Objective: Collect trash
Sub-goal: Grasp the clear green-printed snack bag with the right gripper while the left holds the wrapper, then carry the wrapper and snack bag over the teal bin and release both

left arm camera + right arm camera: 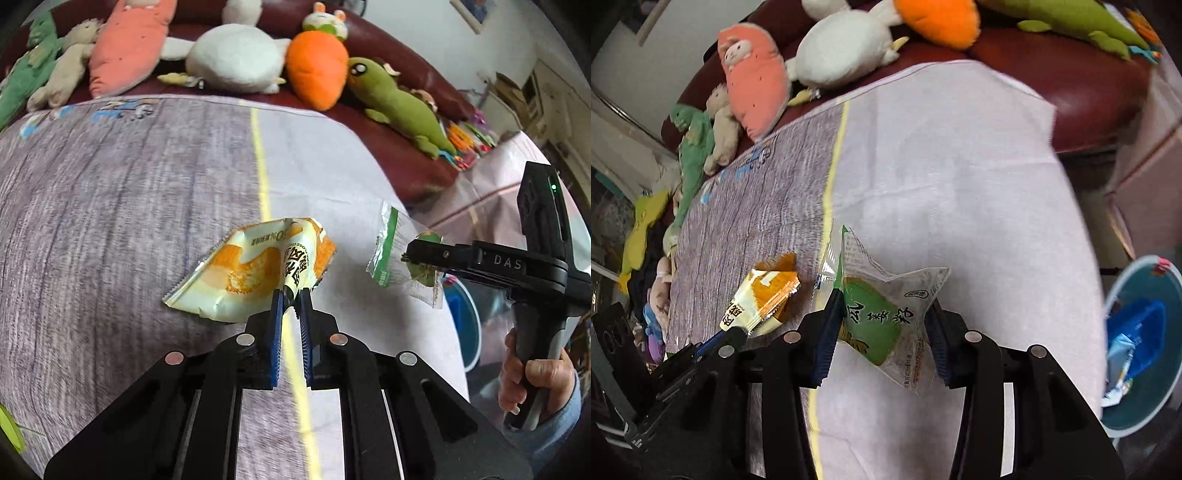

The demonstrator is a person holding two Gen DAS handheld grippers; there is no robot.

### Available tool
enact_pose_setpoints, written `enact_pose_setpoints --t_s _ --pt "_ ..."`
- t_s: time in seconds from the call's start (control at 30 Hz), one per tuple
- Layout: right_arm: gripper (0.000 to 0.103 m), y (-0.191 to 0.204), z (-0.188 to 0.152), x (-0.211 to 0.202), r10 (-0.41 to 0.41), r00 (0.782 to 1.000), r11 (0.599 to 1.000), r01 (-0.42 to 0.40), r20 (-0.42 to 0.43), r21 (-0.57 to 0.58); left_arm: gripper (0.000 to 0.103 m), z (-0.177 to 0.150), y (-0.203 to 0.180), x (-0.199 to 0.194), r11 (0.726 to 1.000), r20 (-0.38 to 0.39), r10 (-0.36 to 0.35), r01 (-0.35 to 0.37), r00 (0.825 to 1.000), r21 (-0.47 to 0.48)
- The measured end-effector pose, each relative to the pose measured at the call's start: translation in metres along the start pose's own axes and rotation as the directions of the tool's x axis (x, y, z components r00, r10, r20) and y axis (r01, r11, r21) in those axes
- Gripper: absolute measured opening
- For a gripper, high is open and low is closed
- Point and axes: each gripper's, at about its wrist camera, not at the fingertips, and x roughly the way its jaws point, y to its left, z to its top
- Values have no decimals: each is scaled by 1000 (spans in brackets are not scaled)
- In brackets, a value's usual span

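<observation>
My left gripper (pixel 291 297) is shut on the corner of a yellow-orange snack wrapper (pixel 255 267) and holds it above the table; the wrapper also shows in the right wrist view (pixel 764 299). My right gripper (pixel 882 314) is shut on a clear wrapper with green print (pixel 882 314), held across its width; that wrapper also shows in the left wrist view (pixel 399 251), at the right gripper's tip (pixel 408 256). A blue bin (pixel 1137 354) with trash inside stands low to the right of the table.
The table carries a grey wood-pattern cloth (pixel 110 206) and a white cloth (pixel 960 184) meeting at a yellow stripe. A dark red sofa (pixel 406 147) behind holds several plush toys, among them an orange carrot (pixel 317 70) and a green dinosaur (pixel 399 107). The bin rim also shows (pixel 469 325).
</observation>
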Motion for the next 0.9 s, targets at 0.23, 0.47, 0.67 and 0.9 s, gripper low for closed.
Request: enact_pose_setpoints --t_s 0.23,0.47,0.67,0.9 --pt "42 -29 -14 -33 22 999 999 -24 48 40 9 -6 -38 -3 998 -13 -5 5 1000 63" --pt "42 -51 -22 -56 31 996 997 -37 86 70 9 -4 -69 -1 992 -15 -9 11 1000 129" --pt "42 -68 -27 -63 20 996 995 -28 89 95 10 -14 -77 19 984 -63 16 -4 998 177" --pt "42 -76 -32 -61 20 997 994 -29 80 108 64 -22 -82 45 970 -74 108 -89 991 228"
